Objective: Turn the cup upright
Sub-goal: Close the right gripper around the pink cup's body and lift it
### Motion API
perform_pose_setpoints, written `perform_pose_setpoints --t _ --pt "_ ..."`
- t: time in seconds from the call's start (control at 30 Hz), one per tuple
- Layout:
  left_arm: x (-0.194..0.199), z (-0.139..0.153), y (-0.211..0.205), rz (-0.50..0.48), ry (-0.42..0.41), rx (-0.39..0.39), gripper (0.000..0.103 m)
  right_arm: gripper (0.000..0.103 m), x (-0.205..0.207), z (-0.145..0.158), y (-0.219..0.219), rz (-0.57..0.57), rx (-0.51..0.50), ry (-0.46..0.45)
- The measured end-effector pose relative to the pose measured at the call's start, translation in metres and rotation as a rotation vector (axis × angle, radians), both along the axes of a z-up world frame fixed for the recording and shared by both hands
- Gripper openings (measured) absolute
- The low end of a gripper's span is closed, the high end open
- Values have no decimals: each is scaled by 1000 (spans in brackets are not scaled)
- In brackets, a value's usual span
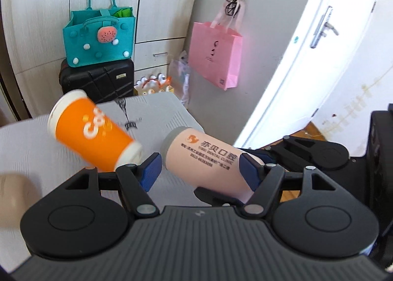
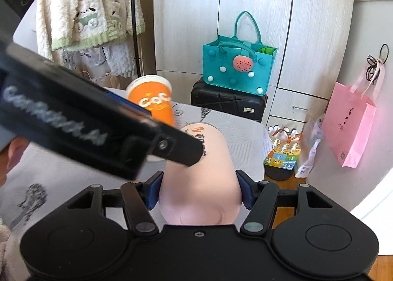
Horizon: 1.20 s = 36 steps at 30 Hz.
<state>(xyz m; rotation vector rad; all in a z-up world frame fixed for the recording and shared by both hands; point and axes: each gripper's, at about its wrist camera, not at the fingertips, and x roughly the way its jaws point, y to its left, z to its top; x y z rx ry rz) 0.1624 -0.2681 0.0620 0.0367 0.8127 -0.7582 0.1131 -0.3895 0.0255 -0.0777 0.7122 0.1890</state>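
Observation:
A pale pink paper cup with dark printed text lies on its side above the grey patterned table. My right gripper is shut on the pink cup, its blue pads on both sides. My left gripper is open around the same cup, with the left pad clear of it and the right pad at its side. An orange cup with a white rim stands on the table at the left; the right wrist view shows the orange cup upright, rim up, partly behind the left gripper's body.
A teal felt bag sits on a black suitcase beyond the table. A pink paper bag hangs on the wall. A white door is at the right. Clothes hang at the left.

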Motion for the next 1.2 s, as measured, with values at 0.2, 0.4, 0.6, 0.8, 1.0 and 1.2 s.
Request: perform_pose_setpoints --t 0.2,0.4,0.6,0.8,1.0,1.2 --pt "-39 9 49 14 -6 -61 69 67 -32 15 33 53 12 1" --pt "-60 10 108 62 3 -89 69 67 -53 18 79 113 27 -24" --pt "-68 -2 164 121 22 -76 69 67 -54 2 131 181 34 -22" --pt "-57 -20 203 172 128 -168 69 67 -43 -9 173 224 6 -5" --pt "-45 -39 218 196 179 -192 72 67 -41 -8 187 211 -7 1" --pt "-46 -53 218 138 260 -238 69 67 -52 -9 191 185 -36 25"
